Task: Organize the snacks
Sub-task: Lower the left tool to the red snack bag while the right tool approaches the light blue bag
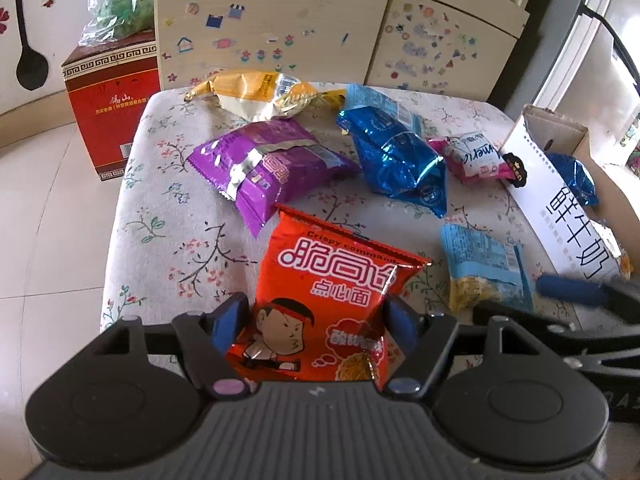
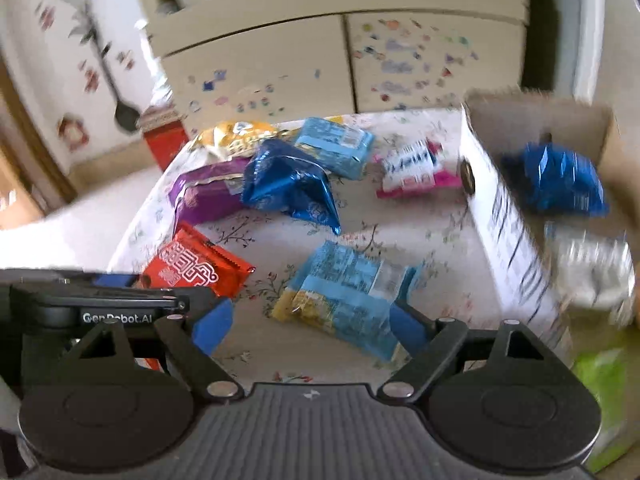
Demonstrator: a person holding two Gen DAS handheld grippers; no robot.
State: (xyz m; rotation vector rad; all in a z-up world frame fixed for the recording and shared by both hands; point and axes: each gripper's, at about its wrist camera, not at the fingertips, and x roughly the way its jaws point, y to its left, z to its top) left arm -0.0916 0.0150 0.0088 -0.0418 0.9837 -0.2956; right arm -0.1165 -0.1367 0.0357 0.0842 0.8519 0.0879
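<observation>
Clamping the red noodle-snack packet (image 1: 324, 304), the left gripper (image 1: 316, 320) holds it upright; the white carton (image 1: 560, 208) lies toward two o'clock. The right gripper (image 2: 308, 324) gapes wide, with the light-blue packet (image 2: 344, 300) between its fingers, long axis running ten-to-four.

My left gripper (image 1: 316, 326) is closed on the red snack packet (image 1: 332, 304), blue pads pressing both side edges. My right gripper (image 2: 310, 322) sits just beside it on the right, level, jaws spread wide, nothing gripped. The right view is motion-blurred, so its far pad probably just clears the nearby pack.
</observation>
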